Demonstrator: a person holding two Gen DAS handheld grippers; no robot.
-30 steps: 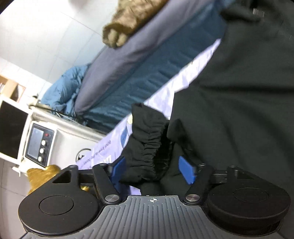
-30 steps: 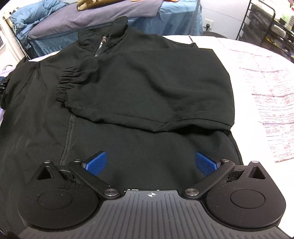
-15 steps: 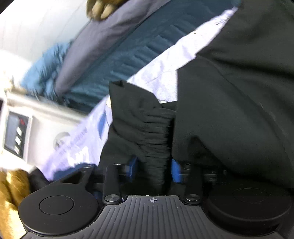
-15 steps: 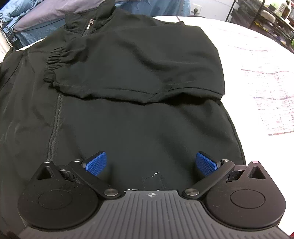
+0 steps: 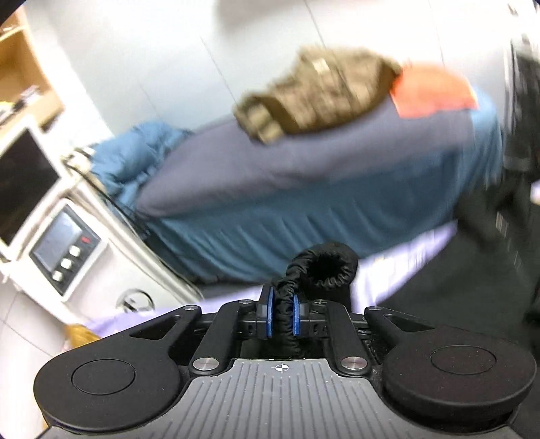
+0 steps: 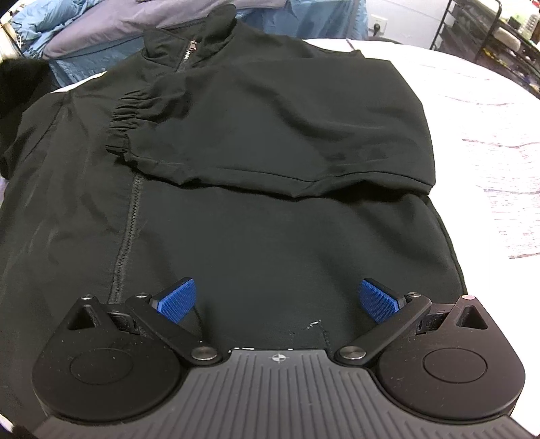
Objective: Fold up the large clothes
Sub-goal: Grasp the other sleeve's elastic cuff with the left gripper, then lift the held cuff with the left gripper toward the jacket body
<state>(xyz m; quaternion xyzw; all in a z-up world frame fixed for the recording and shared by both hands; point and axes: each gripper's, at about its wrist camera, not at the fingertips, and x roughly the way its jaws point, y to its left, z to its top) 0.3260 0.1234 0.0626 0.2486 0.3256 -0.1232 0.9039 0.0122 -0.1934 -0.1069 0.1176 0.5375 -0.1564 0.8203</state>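
Note:
A black zip jacket [image 6: 256, 216] lies flat on the white table [image 6: 489, 128], collar at the far end, with one sleeve [image 6: 270, 128] folded across its chest. My right gripper [image 6: 276, 300] is open and empty, low over the jacket's hem. My left gripper [image 5: 281, 315] is shut on the elastic cuff [image 5: 320, 266] of the other sleeve and holds it raised. The rest of the jacket [image 5: 472, 287] shows dark and blurred at the right of the left wrist view.
A bed with blue and grey bedding [image 5: 303, 189] and a brown garment [image 5: 317, 94] stands beyond the table. A white appliance with a screen and buttons [image 5: 64, 250] is at the left. A black wire rack [image 6: 489, 30] stands at the far right.
My left gripper closed on the sleeve cuff and lifted it, swinging upward. My right gripper moved forward over the hem and stayed open.

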